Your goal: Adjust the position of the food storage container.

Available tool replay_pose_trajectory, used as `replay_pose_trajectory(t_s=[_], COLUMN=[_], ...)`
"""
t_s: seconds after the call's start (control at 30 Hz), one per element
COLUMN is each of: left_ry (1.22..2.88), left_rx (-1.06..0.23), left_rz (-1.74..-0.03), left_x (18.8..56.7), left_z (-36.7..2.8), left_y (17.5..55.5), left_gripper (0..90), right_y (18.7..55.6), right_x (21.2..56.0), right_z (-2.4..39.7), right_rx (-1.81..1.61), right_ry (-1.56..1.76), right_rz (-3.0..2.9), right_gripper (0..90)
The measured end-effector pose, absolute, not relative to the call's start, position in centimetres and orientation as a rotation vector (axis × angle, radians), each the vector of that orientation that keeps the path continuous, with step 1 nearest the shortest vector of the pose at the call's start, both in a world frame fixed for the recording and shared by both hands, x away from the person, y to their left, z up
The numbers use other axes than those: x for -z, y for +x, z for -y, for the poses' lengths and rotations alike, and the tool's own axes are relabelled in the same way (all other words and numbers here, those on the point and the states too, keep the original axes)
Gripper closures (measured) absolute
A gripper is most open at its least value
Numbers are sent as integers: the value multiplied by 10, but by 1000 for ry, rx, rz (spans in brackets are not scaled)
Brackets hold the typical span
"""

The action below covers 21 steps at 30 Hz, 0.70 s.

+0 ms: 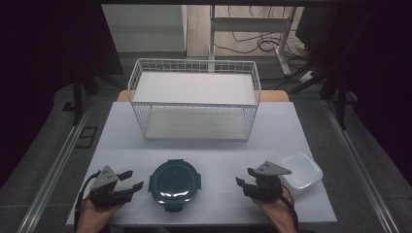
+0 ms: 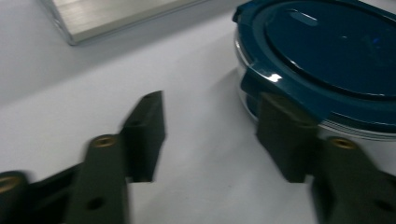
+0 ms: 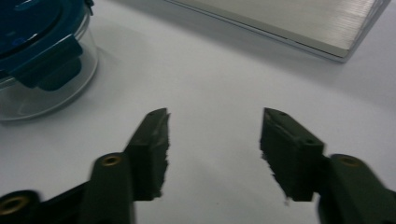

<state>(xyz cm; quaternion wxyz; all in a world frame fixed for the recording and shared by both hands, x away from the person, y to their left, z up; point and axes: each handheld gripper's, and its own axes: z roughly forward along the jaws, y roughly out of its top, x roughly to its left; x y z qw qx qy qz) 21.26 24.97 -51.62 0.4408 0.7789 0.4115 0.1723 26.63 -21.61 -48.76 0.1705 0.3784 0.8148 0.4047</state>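
A round clear container with a dark blue clip-on lid [image 1: 175,184] sits near the front edge of the white table, between my two grippers. My left gripper [image 1: 136,178] rests to its left, pointing at it, jaws apart with nothing between them. In the left gripper view the container [image 2: 327,56] lies just beyond the right jaw, and the gripper [image 2: 215,105] stands over bare table. My right gripper [image 1: 243,175] lies to the container's right, also open and empty. In the right gripper view the gripper [image 3: 215,119] frames bare table, with the container [image 3: 42,60] at the upper left.
A white wire basket [image 1: 194,104] stands across the back half of the table. A white square tub [image 1: 301,172] sits at the front right, just behind my right gripper. A brushed-metal slab shows far off in both gripper views [image 2: 116,14] [image 3: 289,18].
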Motion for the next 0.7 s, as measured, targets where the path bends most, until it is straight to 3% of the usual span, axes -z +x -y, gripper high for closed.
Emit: replay_pose_trajectory(t_s=[0.1,0.17,0.2,0.3,0.47,0.7], left_ry=[1942,1949,1952,1960,1989,2013], left_rx=[-392,-369,-361,-349,-329,-341], left_rz=[-1011,-997,-982,-956,-931,-1033], left_x=[514,513,512,509,508,518], left_z=[-249,-249,-248,-246,-236,-232], left_y=[212,211,211,207,205,212], left_gripper=[596,737,737,898,900,900], right_y=[266,265,265,264,262,262], right_x=[485,484,484,483,481,482], right_z=[217,217,217,215,212,208], right_rx=[-1166,-1168,-1168,-1158,-1156,-1152], right_ry=[1062,1044,1044,1012,976,989], right_rz=[-2328,-2351,-2351,-2393,-2418,-2437], right_gripper=[563,653,653,775,893,896])
